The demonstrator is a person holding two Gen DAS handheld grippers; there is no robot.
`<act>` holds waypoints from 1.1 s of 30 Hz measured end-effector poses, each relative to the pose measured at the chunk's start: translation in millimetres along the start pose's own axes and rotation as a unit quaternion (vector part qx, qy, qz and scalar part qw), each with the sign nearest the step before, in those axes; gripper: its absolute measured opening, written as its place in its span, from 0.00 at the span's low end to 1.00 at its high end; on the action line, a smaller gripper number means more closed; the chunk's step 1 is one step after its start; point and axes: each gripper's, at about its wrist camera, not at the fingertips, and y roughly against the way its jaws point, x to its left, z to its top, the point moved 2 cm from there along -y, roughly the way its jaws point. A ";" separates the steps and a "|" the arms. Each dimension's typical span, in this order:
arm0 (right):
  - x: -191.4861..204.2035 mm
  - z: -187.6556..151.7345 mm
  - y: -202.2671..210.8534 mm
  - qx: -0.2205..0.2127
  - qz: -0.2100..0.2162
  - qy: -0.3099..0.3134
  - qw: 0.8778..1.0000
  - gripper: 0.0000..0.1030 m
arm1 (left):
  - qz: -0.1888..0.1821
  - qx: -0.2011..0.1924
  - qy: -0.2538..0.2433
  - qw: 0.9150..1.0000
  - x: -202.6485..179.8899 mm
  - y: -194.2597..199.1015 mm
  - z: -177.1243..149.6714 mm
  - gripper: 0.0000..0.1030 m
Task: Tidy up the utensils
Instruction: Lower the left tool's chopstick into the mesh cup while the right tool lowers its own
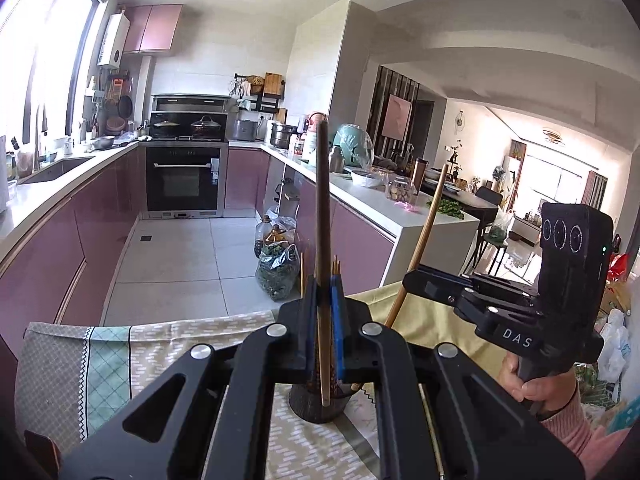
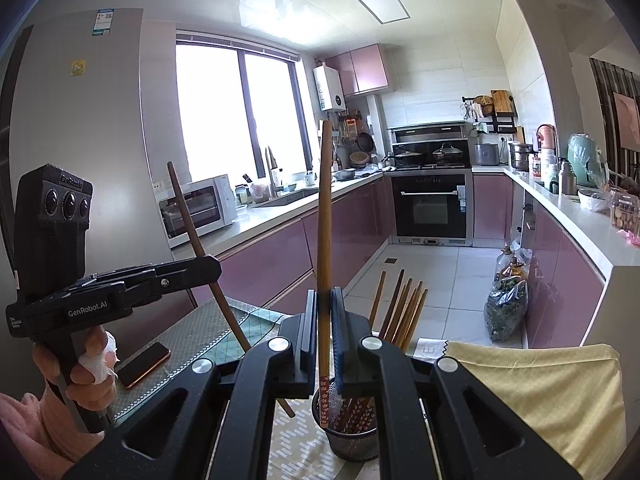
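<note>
We see a kitchen with mauve cabinets [image 2: 280, 256] under pale countertops [image 1: 52, 188], a built-in black oven [image 2: 430, 208] at the far end and a light tiled floor [image 1: 180, 256]. Daylight pours through a large window [image 2: 236, 112], and a flat ceiling panel [image 2: 382, 5] sits overhead. To the right, the room opens onto a bright living area [image 1: 552, 176].

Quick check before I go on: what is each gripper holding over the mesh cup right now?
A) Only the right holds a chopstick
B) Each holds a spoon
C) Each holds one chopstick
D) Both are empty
C: the left gripper is shut on a dark chopstick and the right gripper on a lighter chopstick, both standing nearly upright above the mesh cup.
</note>
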 end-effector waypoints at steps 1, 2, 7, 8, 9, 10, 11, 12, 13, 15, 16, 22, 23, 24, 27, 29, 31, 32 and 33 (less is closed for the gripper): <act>-0.1 0.4 0.0 -0.001 -0.001 0.000 1.000 0.06 | 0.000 -0.003 -0.002 1.000 -2.3 0.2 3.9 0.07; -0.9 1.1 -0.6 -0.001 -0.002 0.000 1.000 0.06 | -0.001 -0.006 -0.004 1.000 -4.2 0.1 6.6 0.07; -2.3 -3.4 -0.6 -0.002 -0.008 -0.003 1.000 0.06 | 0.003 -0.011 -0.013 1.000 -14.1 -7.3 14.7 0.07; -2.1 -5.2 -0.6 -0.002 -0.009 -0.004 1.000 0.06 | 0.004 -0.010 -0.014 1.000 -17.3 -11.6 15.5 0.07; -2.8 -5.9 -1.5 -0.001 -0.009 -0.005 1.000 0.06 | 0.005 -0.008 -0.015 1.000 -17.7 -14.5 15.1 0.07; -4.0 -5.2 -3.8 0.000 -0.010 -0.007 1.000 0.06 | 0.006 -0.006 -0.015 1.000 -18.5 -17.8 14.5 0.07; -4.7 -6.1 -4.9 0.000 -0.010 -0.008 1.000 0.06 | 0.008 -0.003 -0.016 1.000 -18.8 -21.0 13.4 0.07; -5.5 -7.6 -5.6 0.001 -0.010 -0.010 1.000 0.06 | 0.010 0.000 -0.017 1.000 -20.7 -23.2 11.7 0.07; -6.5 -7.2 -7.6 0.002 -0.010 -0.011 1.000 0.06 | 0.012 0.003 -0.017 1.000 -21.4 -25.7 10.4 0.07; -8.2 -8.2 -11.0 0.005 -0.013 -0.013 1.000 0.06 | 0.014 0.006 -0.016 1.000 -21.1 -30.6 7.3 0.07; -8.8 -8.9 -12.4 0.007 -0.013 -0.015 1.000 0.06 | 0.014 0.008 -0.014 1.000 -19.8 -33.1 6.6 0.07; -12.0 -10.0 -22.0 0.016 -0.016 -0.020 1.000 0.06 | 0.015 0.024 -0.009 1.000 -13.9 -48.8 3.5 0.07; -11.5 -10.9 -22.6 0.017 -0.016 -0.020 1.000 0.06 | 0.015 0.026 -0.009 1.000 -10.2 -47.9 2.0 0.07; -11.0 -11.5 -23.3 0.018 -0.016 -0.020 1.000 0.06 | 0.015 0.027 -0.008 0.999 -9.8 -48.9 1.3 0.07; -11.8 -12.0 -26.3 0.021 -0.017 -0.020 0.999 0.06 | 0.015 0.029 -0.006 0.999 -6.2 -51.2 0.1 0.07; -12.6 -12.7 -27.9 0.023 -0.017 -0.022 0.999 0.06 | 0.015 0.032 -0.004 0.999 -3.6 -52.3 -1.8 0.07; -13.5 -15.1 -27.4 0.025 -0.016 -0.023 0.999 0.06 | 0.016 0.035 -0.003 0.999 -3.9 -54.7 -0.9 0.07; -13.5 -16.0 -27.8 0.027 -0.016 -0.024 0.999 0.06 | 0.015 0.036 -0.001 0.999 -2.9 -55.5 -1.8 0.07; -13.5 -17.0 -27.4 0.028 -0.016 -0.024 0.999 0.06 | 0.015 0.037 0.000 0.999 -1.1 -56.9 -2.0 0.07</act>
